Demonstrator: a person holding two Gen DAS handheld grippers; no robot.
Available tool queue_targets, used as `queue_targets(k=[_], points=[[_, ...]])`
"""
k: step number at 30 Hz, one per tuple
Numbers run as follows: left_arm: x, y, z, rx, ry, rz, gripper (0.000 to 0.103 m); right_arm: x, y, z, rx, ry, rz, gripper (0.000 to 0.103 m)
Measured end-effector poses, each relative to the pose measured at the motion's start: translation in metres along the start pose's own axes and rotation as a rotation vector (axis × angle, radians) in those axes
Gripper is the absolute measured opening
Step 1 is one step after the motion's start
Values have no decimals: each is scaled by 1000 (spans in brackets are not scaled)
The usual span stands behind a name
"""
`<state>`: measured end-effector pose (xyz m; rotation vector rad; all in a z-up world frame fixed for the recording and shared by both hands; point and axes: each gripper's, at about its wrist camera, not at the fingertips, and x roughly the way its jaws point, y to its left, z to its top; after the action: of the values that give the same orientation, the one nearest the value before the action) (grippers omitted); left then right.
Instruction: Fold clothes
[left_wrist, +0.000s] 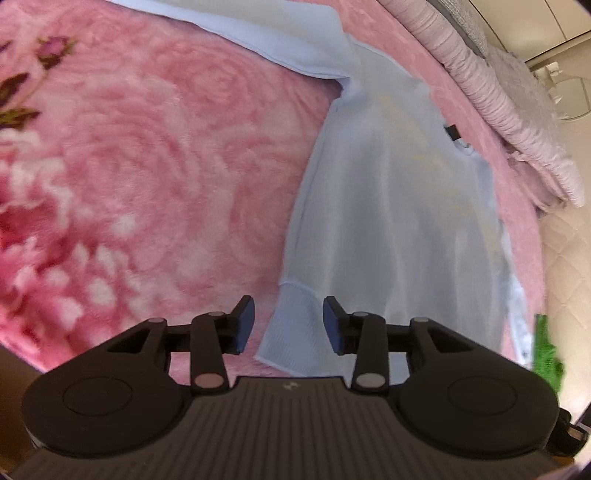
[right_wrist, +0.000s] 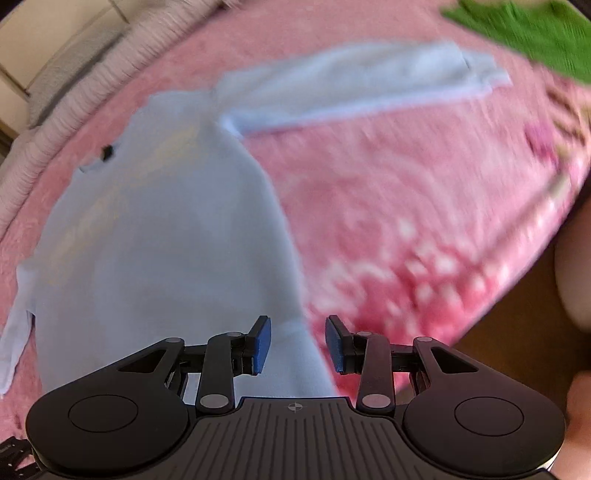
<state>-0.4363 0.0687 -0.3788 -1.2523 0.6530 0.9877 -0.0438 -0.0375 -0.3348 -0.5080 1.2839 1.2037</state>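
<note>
A pale blue long-sleeved top (left_wrist: 391, 206) lies flat on a pink flowered blanket (left_wrist: 147, 166). One sleeve (left_wrist: 258, 33) stretches out to the far left. My left gripper (left_wrist: 289, 325) is open and empty, just above the ribbed hem corner (left_wrist: 291, 328) of the top. In the right wrist view the same top (right_wrist: 155, 251) fills the left half, with a sleeve (right_wrist: 354, 85) spread to the right. My right gripper (right_wrist: 298, 345) is open and empty over the hem edge of the top. The view is blurred.
A green garment (right_wrist: 528, 33) lies at the blanket's far right; a bit of it shows in the left wrist view (left_wrist: 545, 350). A ruffled pale pink pillow edge (left_wrist: 491, 96) and grey bedding border the blanket. A cream quilted surface (left_wrist: 569, 266) lies beyond.
</note>
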Motion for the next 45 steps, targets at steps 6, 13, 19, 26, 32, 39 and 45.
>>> queue_targets(k=[6,13,19,26,32,39,45], points=[[6,4,-12,-79,-45,-14,40,17,-39,-2,108,56,134,37],[14,-4,-4,-30,-30,-90,9,38,-62,-5,274,64,264,25],[-10,-3,-12,111,-59,-110,9,11,-33,-16,39,-29,181,5],[-10,-24,-11,352,-10,112,17,-3,4,-12,-146,-72,-95,35],[-23,-48,-7,409,-100,51,23,-9,52,-18,-326,-243,-99,35],[11,-57,-38,490,41,115,24,32,62,-75,-403,-26,-237,35],[-27,-62,-38,434,177,173,23,-1,48,-93,-218,175,-190,35]])
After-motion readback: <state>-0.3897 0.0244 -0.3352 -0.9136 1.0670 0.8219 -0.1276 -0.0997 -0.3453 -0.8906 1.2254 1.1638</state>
